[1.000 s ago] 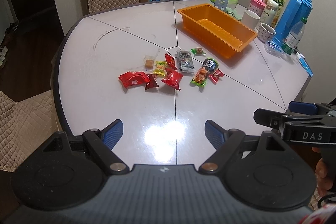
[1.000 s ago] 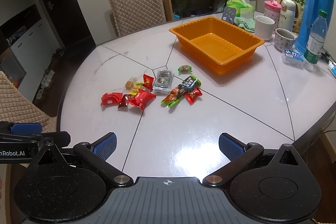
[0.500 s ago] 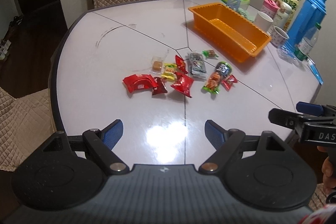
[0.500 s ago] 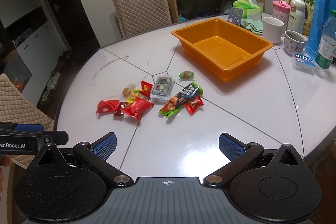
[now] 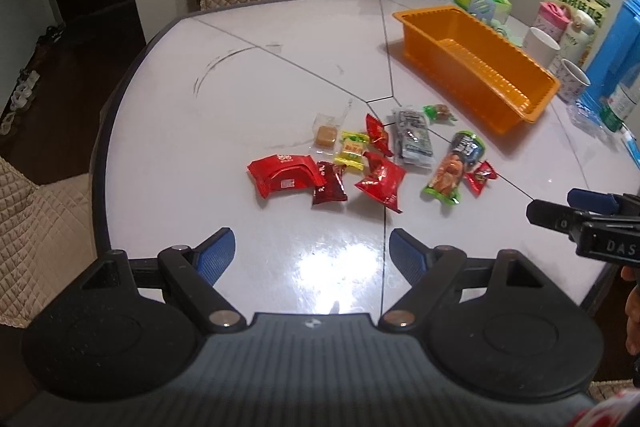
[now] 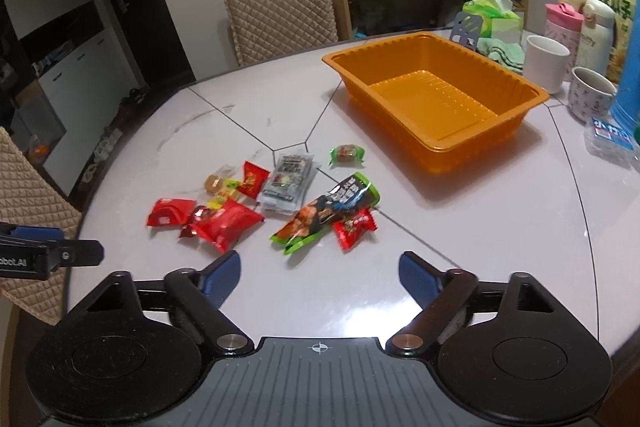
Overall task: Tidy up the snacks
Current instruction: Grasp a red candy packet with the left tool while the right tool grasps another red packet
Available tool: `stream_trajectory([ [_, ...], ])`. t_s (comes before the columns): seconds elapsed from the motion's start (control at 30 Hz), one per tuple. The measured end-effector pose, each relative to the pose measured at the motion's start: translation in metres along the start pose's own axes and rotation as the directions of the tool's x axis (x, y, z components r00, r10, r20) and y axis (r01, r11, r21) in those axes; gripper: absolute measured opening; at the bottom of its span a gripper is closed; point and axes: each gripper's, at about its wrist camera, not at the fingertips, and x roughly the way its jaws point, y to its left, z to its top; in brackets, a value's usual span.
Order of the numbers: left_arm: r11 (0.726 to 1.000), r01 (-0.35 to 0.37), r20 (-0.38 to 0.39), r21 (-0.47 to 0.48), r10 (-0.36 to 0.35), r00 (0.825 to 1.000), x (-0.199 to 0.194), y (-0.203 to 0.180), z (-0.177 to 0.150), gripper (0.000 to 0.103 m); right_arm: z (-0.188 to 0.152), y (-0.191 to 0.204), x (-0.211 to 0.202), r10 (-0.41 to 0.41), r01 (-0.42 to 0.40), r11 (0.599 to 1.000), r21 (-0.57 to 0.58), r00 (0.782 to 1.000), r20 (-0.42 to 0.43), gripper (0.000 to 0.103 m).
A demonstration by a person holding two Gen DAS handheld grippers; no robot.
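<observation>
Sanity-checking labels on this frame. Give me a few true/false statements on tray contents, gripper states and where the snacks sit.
1. The orange tray already holds a few snacks. False: it is empty; every wrapper lies on the table.
2. The left gripper is open and holds nothing. True.
3. The right gripper is shut on the long green-edged snack pack. False: it is open, and the pack lies on the table ahead of it.
4. The small green-wrapped candy lies between the snack pile and the tray. True.
5. The white mug stands inside the tray. False: it stands on the table beyond the tray.
</observation>
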Motion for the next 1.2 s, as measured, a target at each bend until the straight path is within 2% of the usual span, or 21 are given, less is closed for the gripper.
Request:
stream_trajectory([
  [0.33,0.999,-0.046,-0.022,-0.029,0.046,0.999,0.03,0.0,0.003,0.081,0.009,-0.029,0.055,0.006,-0.008,0.999,-0.052,0.999,-0.047,0.055],
  [0.67,0.994,-0.093,-0.028,-0.056,0.091,0.995,0.041,-0.002,0.008,0.079,0.015,-0.038,0.09,0.02,-0.026,0.995,-0.094,0.998,-0.061,0.05],
  [0.97,0.99,-0.122,-0.028,-0.076,0.12,0.992,0.042,-0.003,0.007,0.079,0.013,-0.038,0.106,0.012,-0.02,0.991,-0.134,0.998,-0.058,0.041],
  [1.1,0.99,-0.126,-0.033,-0.07,0.124,0.992,0.042,-0.003,0.006,0.079,0.012,-0.037,0.106,0.002,-0.009,0.99,-0.143,0.999,-0.048,0.032],
  [1.17,0.99,-0.124,-0.032,-0.066,0.122,0.992,0.042,-0.002,0.007,0.079,0.012,-0.036,0.106,-0.002,-0.005,0.989,-0.151,0.999,-0.046,0.022],
  [1.2,0.99,-0.122,-0.031,-0.064,0.121,0.992,0.042,-0.001,0.008,0.079,0.012,-0.036,0.105,0.0,-0.007,0.988,-0.152,0.999,-0.045,0.022],
])
